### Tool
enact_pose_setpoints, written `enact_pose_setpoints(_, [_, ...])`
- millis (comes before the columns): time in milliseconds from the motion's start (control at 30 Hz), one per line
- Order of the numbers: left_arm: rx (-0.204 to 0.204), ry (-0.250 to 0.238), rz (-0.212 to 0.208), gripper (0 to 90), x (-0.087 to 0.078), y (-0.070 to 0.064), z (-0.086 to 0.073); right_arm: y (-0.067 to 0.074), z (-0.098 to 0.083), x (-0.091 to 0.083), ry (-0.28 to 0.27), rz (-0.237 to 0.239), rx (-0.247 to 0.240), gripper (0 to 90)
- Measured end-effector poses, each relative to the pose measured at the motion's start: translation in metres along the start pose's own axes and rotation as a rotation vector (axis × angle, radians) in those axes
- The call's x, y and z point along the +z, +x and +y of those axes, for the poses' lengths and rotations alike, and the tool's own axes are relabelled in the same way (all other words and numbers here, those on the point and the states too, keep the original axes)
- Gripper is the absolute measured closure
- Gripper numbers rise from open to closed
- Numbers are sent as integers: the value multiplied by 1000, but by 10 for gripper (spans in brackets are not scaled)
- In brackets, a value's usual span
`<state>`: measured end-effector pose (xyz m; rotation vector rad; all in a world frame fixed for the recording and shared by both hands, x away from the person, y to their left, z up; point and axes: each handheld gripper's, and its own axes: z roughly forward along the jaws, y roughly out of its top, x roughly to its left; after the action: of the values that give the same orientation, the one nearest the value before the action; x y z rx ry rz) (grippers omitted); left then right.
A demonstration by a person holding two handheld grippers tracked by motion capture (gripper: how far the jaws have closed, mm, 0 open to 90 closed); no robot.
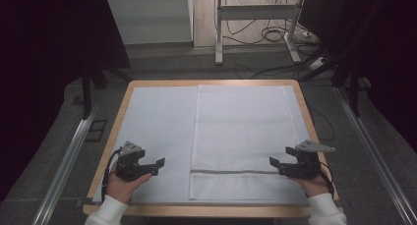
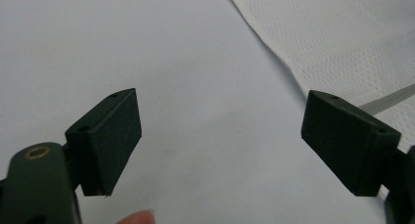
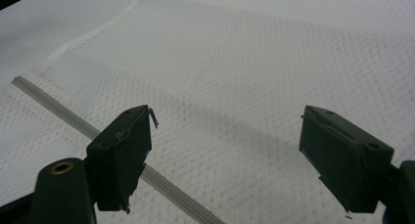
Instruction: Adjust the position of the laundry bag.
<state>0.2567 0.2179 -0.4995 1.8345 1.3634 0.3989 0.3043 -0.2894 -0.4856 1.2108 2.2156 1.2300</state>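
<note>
My right claw [image 1: 276,164] hides a bit of the flat white mesh bag [image 1: 241,136]. Both claws are apart, left claw [image 1: 156,166] too.

pale table cover [image 1: 157,131] | wooden table edge [image 1: 109,151] | floor cables [image 1: 268,36]

Mesh bag [image 1: 241,136] lies flat on the table [image 1: 118,119], your one landmark, nothing standing on it, bare sheet left of the bag free for passing, your left gripper [image 1: 150,167] over that sheet, your right gripper [image 1: 280,167] at the bag's near right edge, grey zipper strip [image 1: 231,172] between them, flat, no barrier
</note>
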Motion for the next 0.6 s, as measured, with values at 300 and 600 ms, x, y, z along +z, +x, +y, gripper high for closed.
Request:
enact_pose_setpoints(300, [-6, 28, -9, 195, 3, -2, 3, 2, 2, 5, 12, 10, -2, 190])
enact_pose_setpoints(600, [-12, 49, -24, 207, 7, -8, 5, -2, 2, 2, 9, 3, 18, 190])
